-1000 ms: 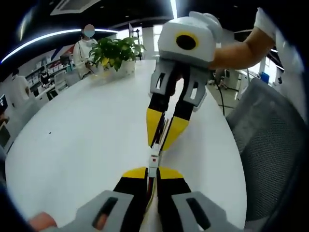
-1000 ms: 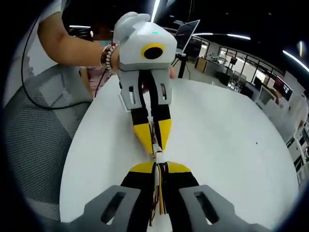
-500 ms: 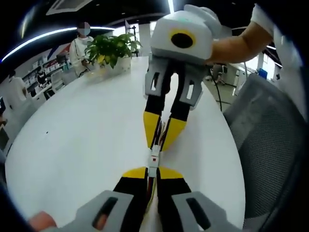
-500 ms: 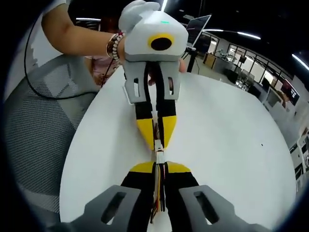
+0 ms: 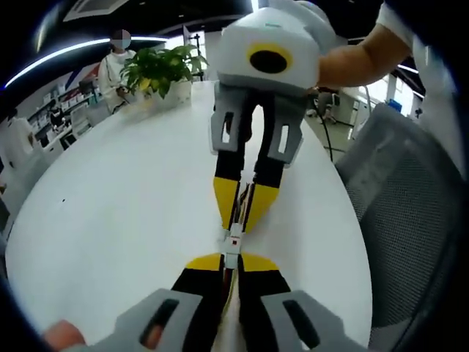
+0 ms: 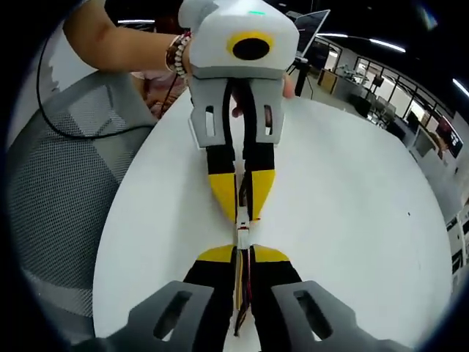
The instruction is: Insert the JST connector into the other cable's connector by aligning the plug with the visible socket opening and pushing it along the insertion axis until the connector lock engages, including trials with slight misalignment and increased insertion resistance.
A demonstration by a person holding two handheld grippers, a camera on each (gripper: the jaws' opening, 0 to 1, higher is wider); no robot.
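Both grippers, left gripper (image 5: 232,258) and right gripper (image 6: 239,251), jaws clenched on their connectors, have drawn closer tip-to-tip.

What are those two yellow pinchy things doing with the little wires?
A person is holding a hand-held gripper in each hand above a white table. The left hand-held gripper and the right hand-held gripper each pinch a thin cable, tip to tip. The small white JST connector sits right between them, where the two cable ends meet. Whether the lock has engaged is too small to tell.
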